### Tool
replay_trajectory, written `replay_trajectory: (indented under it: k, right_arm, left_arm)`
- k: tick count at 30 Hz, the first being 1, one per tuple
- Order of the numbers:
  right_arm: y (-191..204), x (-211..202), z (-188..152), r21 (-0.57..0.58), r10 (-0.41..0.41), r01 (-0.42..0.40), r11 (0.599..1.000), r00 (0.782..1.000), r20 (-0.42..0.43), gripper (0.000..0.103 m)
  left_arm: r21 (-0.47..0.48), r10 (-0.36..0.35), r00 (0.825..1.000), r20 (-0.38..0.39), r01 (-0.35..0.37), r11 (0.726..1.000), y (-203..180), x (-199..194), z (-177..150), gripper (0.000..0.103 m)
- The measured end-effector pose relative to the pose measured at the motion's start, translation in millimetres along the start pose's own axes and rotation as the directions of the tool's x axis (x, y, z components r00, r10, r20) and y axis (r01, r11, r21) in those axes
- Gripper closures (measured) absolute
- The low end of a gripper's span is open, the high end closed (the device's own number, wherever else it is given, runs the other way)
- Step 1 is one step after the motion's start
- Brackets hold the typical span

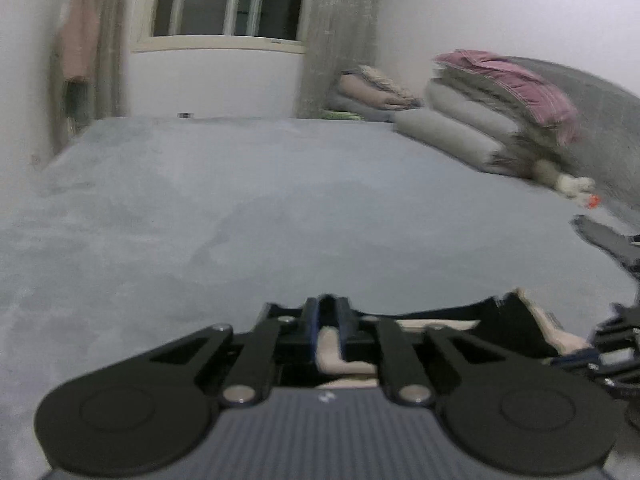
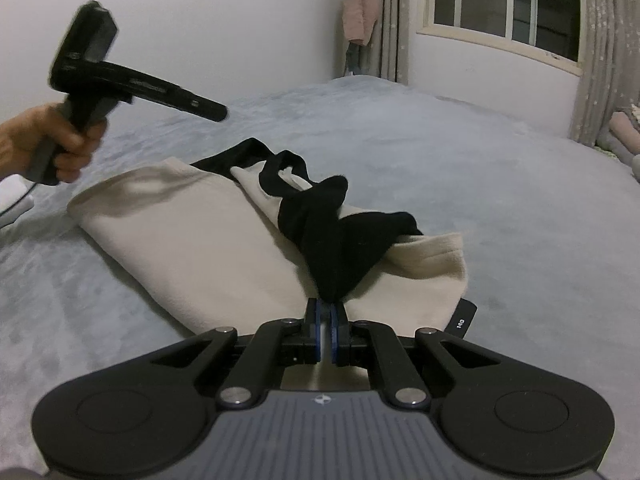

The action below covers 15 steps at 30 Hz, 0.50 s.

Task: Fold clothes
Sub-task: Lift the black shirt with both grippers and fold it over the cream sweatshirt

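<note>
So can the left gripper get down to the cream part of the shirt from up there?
Probably yes. The left gripper hangs in the air above the cream and black shirt, with nothing between them. The right gripper pinches only the black sleeve at the near edge, leaving the cream part free.

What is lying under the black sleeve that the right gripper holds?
Under the black sleeve lies the folded cream garment, on the grey bed cover. Whatever lies beneath the garment is covered.
</note>
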State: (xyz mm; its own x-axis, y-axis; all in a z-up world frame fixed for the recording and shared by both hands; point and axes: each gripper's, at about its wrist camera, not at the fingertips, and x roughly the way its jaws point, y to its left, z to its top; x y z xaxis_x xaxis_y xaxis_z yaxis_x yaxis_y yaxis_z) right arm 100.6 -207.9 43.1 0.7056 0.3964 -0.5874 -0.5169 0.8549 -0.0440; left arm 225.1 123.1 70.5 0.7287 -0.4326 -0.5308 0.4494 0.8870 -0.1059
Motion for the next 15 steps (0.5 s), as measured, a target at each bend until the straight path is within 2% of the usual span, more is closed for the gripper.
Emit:
replay_trajectory:
  k: [1, 2, 3, 5, 6, 8, 10, 11, 13, 14, 15]
  right_arm:
    - [1, 1, 0, 0.001, -0.002, 0.002, 1.0, 1.0, 0.0, 0.097]
    - [1, 1, 0, 0.001, -0.004, 0.004, 1.0, 1.0, -0.001, 0.097]
    - [2, 2, 0, 0.002, -0.006, 0.006, 1.0, 1.0, -0.001, 0.097]
    - [3, 3, -1, 0.003, -0.01, 0.01, 1.0, 1.0, -0.002, 0.097]
    - [3, 3, -1, 0.004, -0.012, 0.012, 1.0, 1.0, -0.003, 0.097]
    - [4, 4, -1, 0.005, -0.015, 0.015, 1.0, 1.0, -0.003, 0.097]
    - [3, 5, 0, 0.01, -0.012, 0.012, 1.0, 1.0, 0.0, 0.097]
    - [2, 5, 0, 0.015, -0.01, 0.01, 1.0, 1.0, 0.002, 0.097]
    - [2, 3, 0, 0.017, -0.009, 0.008, 1.0, 1.0, 0.01, 0.097]
    - [2, 1, 1, 0.022, -0.007, 0.006, 1.0, 1.0, 0.019, 0.097]
    - [0, -3, 3, 0.037, -0.002, 0.001, 0.999, 0.999, 0.037, 0.097]
  left_arm:
    - [-0.024, 0.023, 1.0, -0.002, -0.023, 0.999, 7, 3, 5, 0.077]
    - [-0.048, 0.046, 0.999, -0.004, -0.046, 0.998, 13, 6, 10, 0.049]
    - [-0.04, 0.04, 0.999, -0.033, -0.041, 0.998, 14, 15, 13, 0.03]
    - [-0.025, 0.026, 0.996, -0.091, -0.028, 0.999, 15, 32, 20, 0.025]
    - [-0.017, 0.019, 0.993, -0.12, -0.021, 1.0, 16, 41, 23, 0.019]
    - [0.015, 0.054, 0.98, -0.19, -0.052, 0.999, 15, 63, 24, 0.013]
    - [0.023, 0.08, 0.968, -0.239, -0.076, 0.997, 14, 81, 22, 0.013]
    - [0.02, 0.084, 0.962, -0.259, -0.082, 0.996, 14, 90, 21, 0.017]
    - [0.017, 0.08, 0.952, -0.296, -0.078, 0.997, 9, 107, 14, 0.048]
    - [0.019, 0.087, 0.953, -0.29, -0.085, 0.996, 8, 108, 11, 0.08]
    - [0.021, 0.094, 0.954, -0.284, -0.091, 0.996, 7, 108, 8, 0.084]
